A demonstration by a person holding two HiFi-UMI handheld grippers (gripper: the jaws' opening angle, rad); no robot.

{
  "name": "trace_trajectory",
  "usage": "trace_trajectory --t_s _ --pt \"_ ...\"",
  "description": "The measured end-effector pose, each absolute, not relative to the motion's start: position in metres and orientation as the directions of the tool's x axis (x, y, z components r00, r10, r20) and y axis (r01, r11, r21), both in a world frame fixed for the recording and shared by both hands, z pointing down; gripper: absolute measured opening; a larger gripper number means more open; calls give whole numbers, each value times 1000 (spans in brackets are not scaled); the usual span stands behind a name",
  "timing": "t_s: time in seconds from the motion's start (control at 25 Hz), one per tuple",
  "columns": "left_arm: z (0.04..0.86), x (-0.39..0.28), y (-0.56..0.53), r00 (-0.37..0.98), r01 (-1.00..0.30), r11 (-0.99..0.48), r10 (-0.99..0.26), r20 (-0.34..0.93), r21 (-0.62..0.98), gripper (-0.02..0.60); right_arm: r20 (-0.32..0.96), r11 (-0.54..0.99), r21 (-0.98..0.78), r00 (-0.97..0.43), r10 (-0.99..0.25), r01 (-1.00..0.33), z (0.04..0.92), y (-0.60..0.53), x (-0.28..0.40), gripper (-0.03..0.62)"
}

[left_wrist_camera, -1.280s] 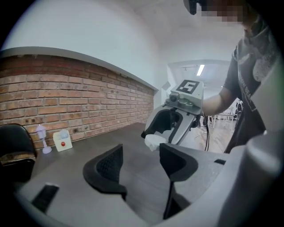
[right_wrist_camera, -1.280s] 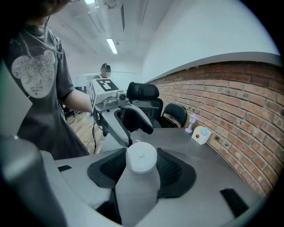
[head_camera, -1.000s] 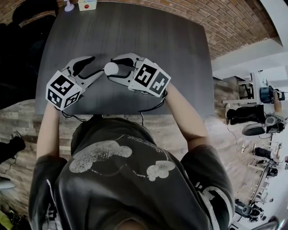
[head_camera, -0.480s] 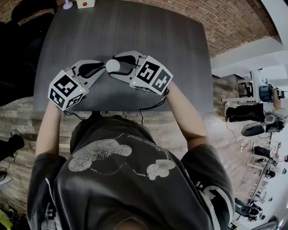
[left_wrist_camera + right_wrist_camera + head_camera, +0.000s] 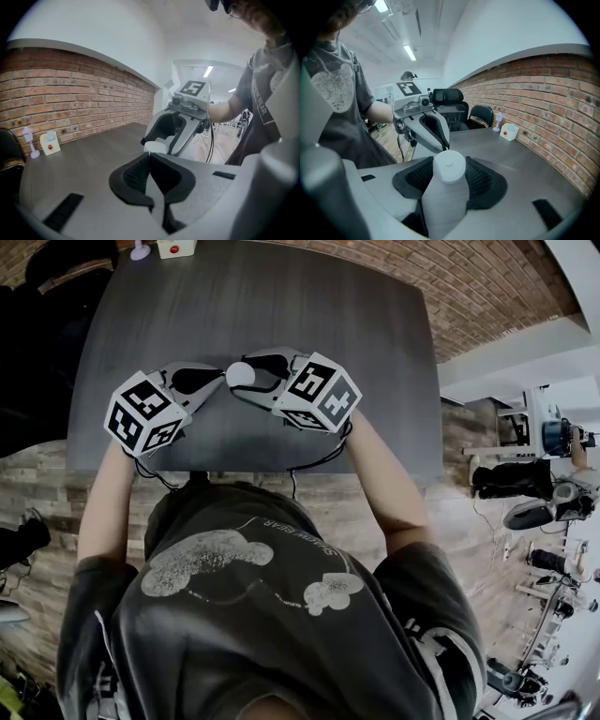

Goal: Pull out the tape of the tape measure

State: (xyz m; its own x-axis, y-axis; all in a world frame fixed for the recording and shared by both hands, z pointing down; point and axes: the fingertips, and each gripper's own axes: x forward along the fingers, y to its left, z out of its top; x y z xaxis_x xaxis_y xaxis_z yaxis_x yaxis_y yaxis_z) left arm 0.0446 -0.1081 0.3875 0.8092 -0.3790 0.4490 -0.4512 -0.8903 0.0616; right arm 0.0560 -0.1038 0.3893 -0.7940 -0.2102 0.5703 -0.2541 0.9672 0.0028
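**Item: tape measure** (image 5: pixel 240 374). Small, round and white, with a flat disc face. It is held above the near half of the table, not resting on it. No tape shows drawn out.

**Holder: right gripper** (image 5: pixel 449 180). At 3 o'clock of the tape measure. Its ribbed black pads press on the case from both sides, so the grip is firm, with the round face toward the camera.

**Puller: left gripper** (image 5: pixel 150 161). At 9 o'clock of the tape measure. Its jaws have just been closing and now stand together, tip against the rim of the case. Whether the tape's end tab is pinched between them is too small to tell.

**Support: table** (image 5: pixel 281 306). Dark wood grain, bare under both grippers.

**Also present: box with red button** (image 5: pixel 176 247). On the far edge of the table at 11 o'clock, well apart from the work.

**Handling note (judgement).** The step in hand is the first draw.
- Keep the right gripper still and squeezed, so the case cannot turn or slip.
- Check that the tab really is caught before moving.
- Draw the left gripper straight out toward 9 o'clock, in line with the slot, at a steady pace.
- A sideways or jerked pull would likely slip off the tab or kink the tape.
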Motion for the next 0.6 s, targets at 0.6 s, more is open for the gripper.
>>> trace_trajectory --t_s 0.6 --pt "375 40 -98 770 -541 -835 -443 460 101 11 550 931 -23 -782 -292 -363 384 -116 111 233"
